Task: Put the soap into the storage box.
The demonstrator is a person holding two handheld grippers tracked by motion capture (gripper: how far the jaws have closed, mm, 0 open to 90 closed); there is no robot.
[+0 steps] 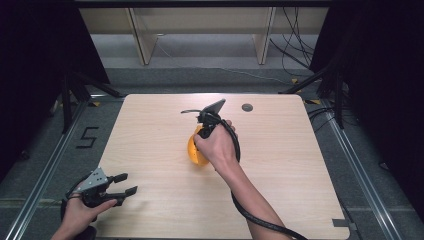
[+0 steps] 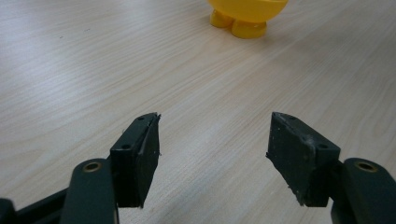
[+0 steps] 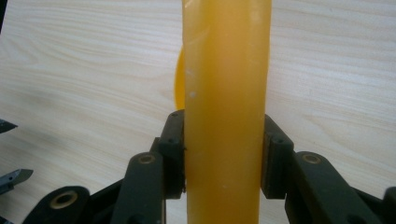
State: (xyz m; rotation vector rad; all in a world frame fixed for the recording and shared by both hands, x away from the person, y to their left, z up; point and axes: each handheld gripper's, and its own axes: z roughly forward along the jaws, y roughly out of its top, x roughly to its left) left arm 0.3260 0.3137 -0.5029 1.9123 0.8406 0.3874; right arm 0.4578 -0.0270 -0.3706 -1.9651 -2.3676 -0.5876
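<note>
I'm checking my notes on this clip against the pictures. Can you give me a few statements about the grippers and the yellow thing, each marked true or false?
1. The right gripper is shut on the yellow thing. True.
2. The left gripper holds the yellow thing. False: its jaws stand open with only bare table between them.
3. The left gripper is near the table's front left corner in the high view. True.
4. The yellow thing lies at the table's far right edge. False: it is near the middle of the table.
5. In the left gripper view, the yellow thing shows small rounded feet resting on the table. True.
</note>
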